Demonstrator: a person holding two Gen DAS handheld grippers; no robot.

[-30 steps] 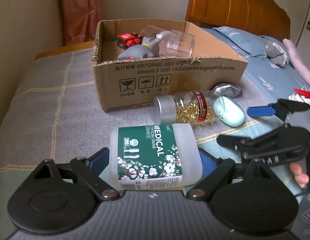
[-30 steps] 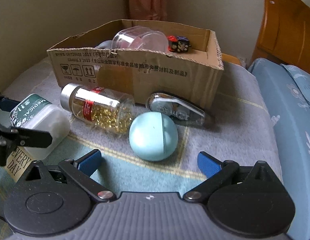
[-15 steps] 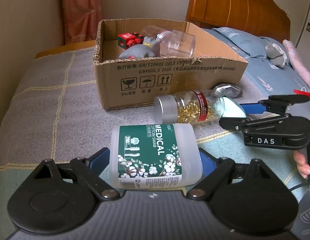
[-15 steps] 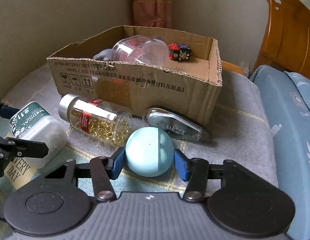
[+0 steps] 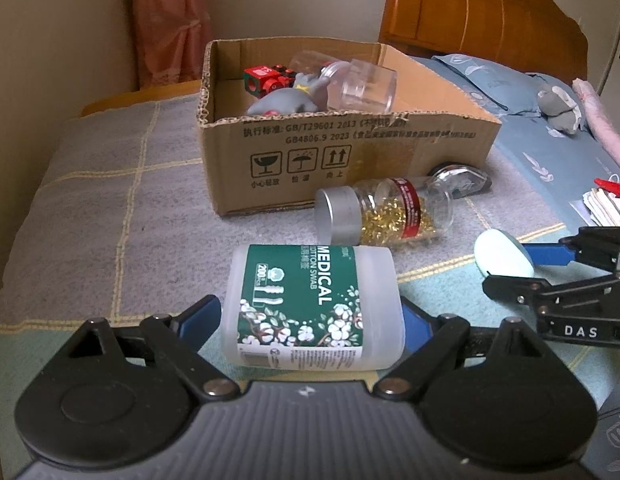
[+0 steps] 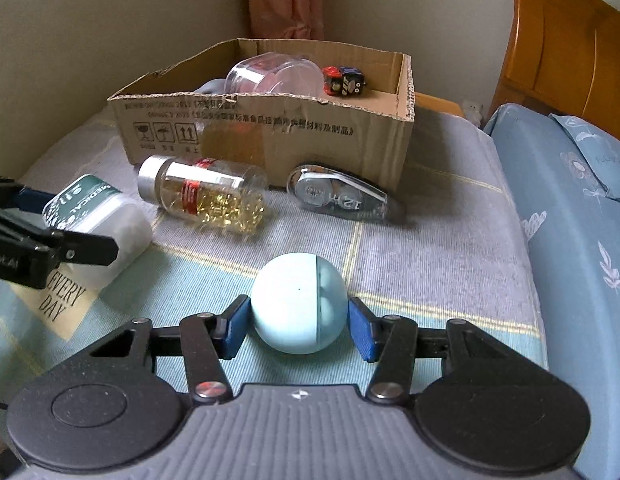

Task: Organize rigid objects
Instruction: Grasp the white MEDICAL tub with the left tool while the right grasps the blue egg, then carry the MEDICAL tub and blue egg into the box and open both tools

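Cardboard box (image 6: 269, 136) sits open-topped at the far side of the bed blanket (image 6: 430, 216), already holding a clear jar (image 6: 275, 74) and small toys. Capsule bottle (image 6: 205, 196) and tape dispenser (image 6: 338, 196) lie along its near wall; bare blanket to the right of them. Right gripper (image 6: 299, 326) is low and level, blue pads pinching the pale blue ball (image 6: 299, 302) on both sides. Left gripper (image 5: 310, 316) is level, spread around the lying cotton swab bottle (image 5: 310, 304); pad contact is unclear. The ball is partly hidden in the left view, and the grey toy in the box is hard to identify.
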